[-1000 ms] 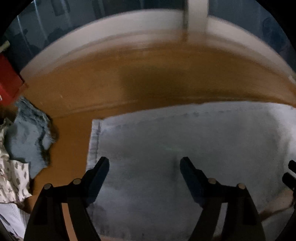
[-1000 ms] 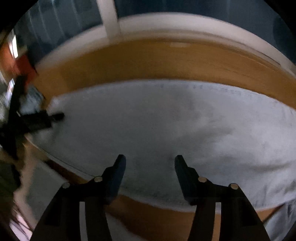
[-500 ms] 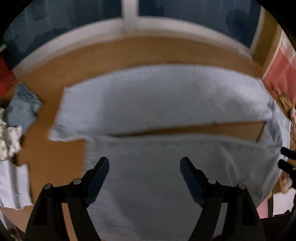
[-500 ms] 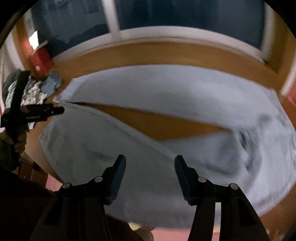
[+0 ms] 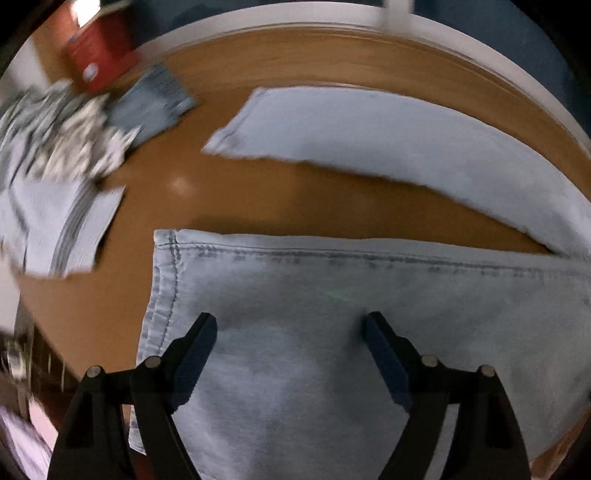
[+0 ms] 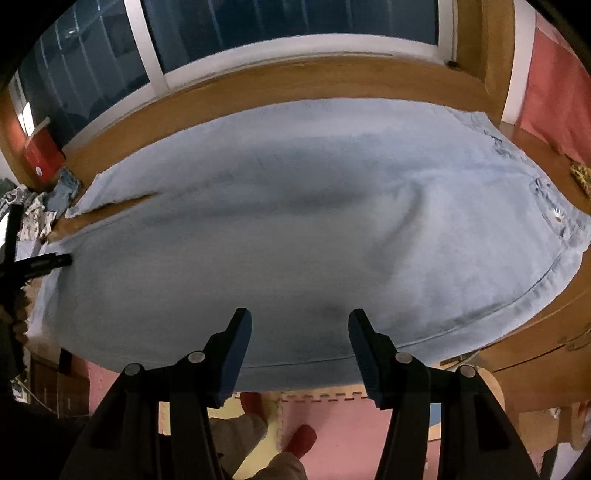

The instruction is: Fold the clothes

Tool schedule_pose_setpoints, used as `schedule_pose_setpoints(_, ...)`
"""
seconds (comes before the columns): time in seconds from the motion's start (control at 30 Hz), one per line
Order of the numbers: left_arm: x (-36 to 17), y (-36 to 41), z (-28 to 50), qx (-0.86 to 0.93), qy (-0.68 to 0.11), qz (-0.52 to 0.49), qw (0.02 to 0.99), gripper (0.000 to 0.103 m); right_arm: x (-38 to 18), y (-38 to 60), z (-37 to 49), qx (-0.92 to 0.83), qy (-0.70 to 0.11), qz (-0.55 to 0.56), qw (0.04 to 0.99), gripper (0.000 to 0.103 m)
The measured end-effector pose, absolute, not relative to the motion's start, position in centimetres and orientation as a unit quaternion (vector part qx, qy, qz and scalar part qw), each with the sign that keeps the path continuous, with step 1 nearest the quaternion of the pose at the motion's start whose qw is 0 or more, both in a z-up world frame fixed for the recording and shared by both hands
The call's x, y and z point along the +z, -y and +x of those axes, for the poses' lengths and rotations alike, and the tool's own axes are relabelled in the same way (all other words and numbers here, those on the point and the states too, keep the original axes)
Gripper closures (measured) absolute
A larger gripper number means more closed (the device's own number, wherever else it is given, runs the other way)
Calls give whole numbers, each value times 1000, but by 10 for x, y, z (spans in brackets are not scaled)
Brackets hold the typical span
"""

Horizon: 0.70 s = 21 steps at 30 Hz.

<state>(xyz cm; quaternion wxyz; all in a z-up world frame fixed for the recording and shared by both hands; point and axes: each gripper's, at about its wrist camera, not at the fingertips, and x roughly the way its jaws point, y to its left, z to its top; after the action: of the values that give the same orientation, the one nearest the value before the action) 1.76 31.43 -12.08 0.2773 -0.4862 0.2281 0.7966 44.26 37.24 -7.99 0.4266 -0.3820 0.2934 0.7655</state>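
1. Jeans (image 6: 295,206) — pale blue denim — lie spread flat across the wooden table (image 5: 236,192), which runs along under a dark window (image 6: 295,22). The places below are given from the jeans.
2. Far off their leg ends, at the left end of the table, stands a red box (image 5: 99,48) in the corner by the window.
3. Just in front of that box sits a heap of other clothes (image 5: 55,122): a patterned white piece, a darker blue one, and a pale folded one nearest the table edge. The heap is well apart from the jeans, with bare wood between.
4. The left gripper (image 5: 290,332) hangs over the near leg, just inside its stitched hem. Its jaws are opening, wide apart, with nothing between the fingers but the cloth lying flat below; the fingers (image 5: 199,343) do not pinch it.
5. From that view the two legs lie parted, a wedge of bare table showing between them; the far leg runs toward the window side.
6. The right gripper (image 6: 299,325) hovers over the near edge of the jeans, toward the seat. Its jaws stand apart and hold nothing — the denim lies loose beneath them.
7. At the right end the waistband and a pocket lie close to the table's corner.
8. Below the near edge of the table, pink floor mats (image 6: 332,417) show.
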Motion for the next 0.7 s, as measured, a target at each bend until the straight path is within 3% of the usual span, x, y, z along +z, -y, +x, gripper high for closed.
schedule_pose_setpoints(0.27, -122, -323, 23, 803, -258, -469, 263, 25, -86, -368, 442, 774, -263, -411, 403, 48)
schedule_pose_setpoints(0.4, -117, -333, 51, 776, -231, -466, 355, 25, -77, -379, 450, 780, -282, -379, 412, 49)
schedule_pose_setpoints(0.7, -116, -437, 197, 655, -304, -374, 582, 25, -76, -413, 462, 772, -271, -366, 443, 48)
